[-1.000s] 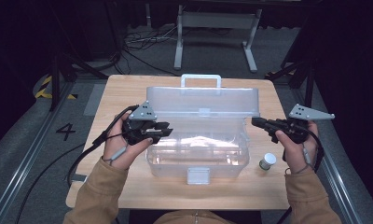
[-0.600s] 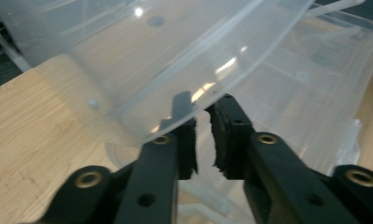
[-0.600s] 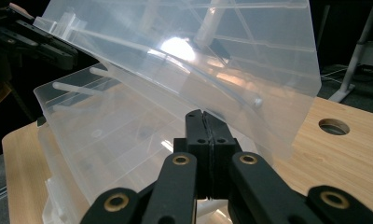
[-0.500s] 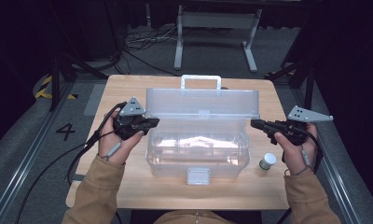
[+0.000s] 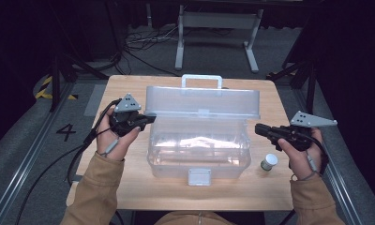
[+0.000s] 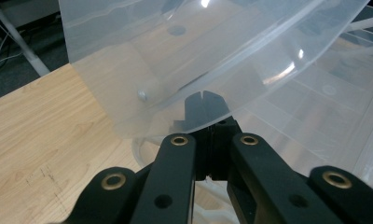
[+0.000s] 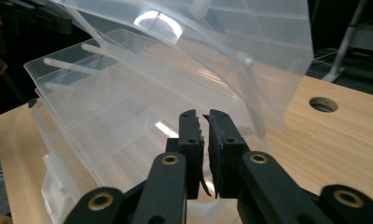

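The clear plastic box [image 5: 198,147] is light, thin-walled and slippery. The left gripper [image 5: 146,118], jaws pressed together, pinches its lid [image 6: 184,56] at the left edge. The right gripper [image 5: 259,129], right of the box, has just parted its jaws slightly, empty.

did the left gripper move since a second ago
Yes. In the high view the left gripper has slid left, from over the box tray out to its left edge, now pinching the lid's edge.
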`<state>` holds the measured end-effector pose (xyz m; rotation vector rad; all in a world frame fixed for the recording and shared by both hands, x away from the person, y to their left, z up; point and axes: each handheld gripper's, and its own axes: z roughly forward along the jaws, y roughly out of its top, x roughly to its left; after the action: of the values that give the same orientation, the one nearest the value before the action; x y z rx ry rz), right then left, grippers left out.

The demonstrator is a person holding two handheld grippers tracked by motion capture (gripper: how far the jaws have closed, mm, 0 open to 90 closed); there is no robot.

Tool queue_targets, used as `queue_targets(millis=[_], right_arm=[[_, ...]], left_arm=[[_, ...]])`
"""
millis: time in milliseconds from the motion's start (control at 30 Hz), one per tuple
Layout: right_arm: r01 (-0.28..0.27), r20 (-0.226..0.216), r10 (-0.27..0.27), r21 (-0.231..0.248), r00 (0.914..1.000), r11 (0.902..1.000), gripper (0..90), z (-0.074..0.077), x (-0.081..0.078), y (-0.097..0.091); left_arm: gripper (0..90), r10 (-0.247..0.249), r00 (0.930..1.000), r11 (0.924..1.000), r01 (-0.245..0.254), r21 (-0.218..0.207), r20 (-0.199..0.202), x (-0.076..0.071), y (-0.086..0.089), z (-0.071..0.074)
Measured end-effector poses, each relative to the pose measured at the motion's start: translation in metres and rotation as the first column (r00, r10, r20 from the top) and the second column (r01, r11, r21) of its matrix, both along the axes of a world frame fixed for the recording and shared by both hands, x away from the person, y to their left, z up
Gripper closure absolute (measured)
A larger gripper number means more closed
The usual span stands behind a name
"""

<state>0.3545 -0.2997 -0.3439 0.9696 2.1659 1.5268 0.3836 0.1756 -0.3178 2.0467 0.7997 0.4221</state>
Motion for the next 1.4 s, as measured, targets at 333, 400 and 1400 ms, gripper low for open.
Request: queue_targets(millis=[333,400,1400], right_arm=[[0.124,0.070,-0.123,-0.011,0.9899,0.9922,52.7,0.003,-0.005,0.002],[0.151,0.094,-0.148,-0.022,0.9845,0.9883,50.2,0.004,-0.003,0.005],[0.320,0.248,-0.313,0.009,0.9170,0.9473,54.4,0.011,0.034,0.045]], left_arm=[[89.6,-0.011,0.9999,0.9999,0.011,-0.009,-0.007,0.003,0.001,0.001],[89.6,-0.011,0.9999,0.9999,0.011,-0.007,-0.005,0.003,0.001,0.001],[71.8,-0.086,0.9958,0.9963,0.086,-0.004,-0.030,-0.012,-0.002,-0.001]])
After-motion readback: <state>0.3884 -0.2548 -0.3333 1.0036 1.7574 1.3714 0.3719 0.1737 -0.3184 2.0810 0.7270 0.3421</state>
